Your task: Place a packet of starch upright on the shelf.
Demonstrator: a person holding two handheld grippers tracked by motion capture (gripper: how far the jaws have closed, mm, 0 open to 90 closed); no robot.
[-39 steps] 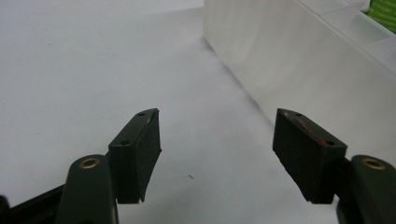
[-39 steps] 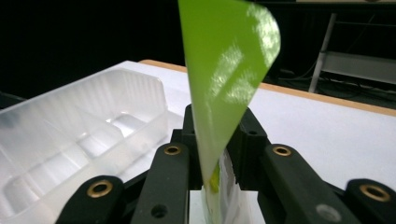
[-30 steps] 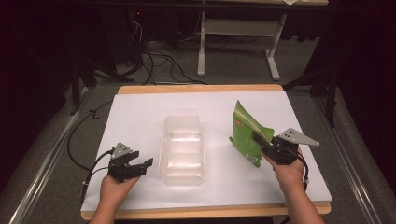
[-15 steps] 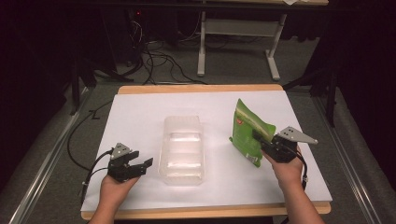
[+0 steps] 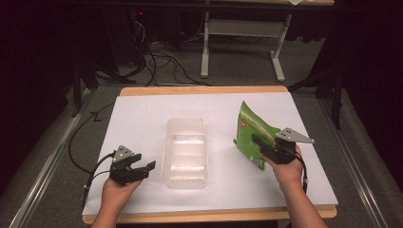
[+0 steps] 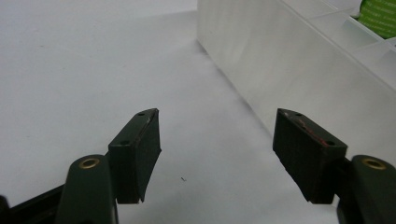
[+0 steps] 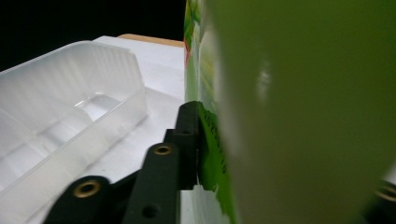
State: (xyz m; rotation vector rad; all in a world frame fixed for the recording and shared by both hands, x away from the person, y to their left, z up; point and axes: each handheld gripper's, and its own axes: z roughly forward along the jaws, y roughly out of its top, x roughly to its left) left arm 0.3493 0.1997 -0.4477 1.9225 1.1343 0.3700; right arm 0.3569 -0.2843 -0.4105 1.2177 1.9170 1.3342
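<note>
My right gripper point(image 5: 259, 145) is clamping the green bag point(image 5: 251, 129), lifted | my left gripper point(image 5: 145, 168) is resting agape beside the clear tray point(image 5: 186, 124)

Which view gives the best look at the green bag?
The high view: the green bag shows whole, tilted up, with the right gripper shut on its edge. The right gripper view shows a blurred close-up of it against one finger. The left gripper view catches a green corner beyond the clear tray.
</note>
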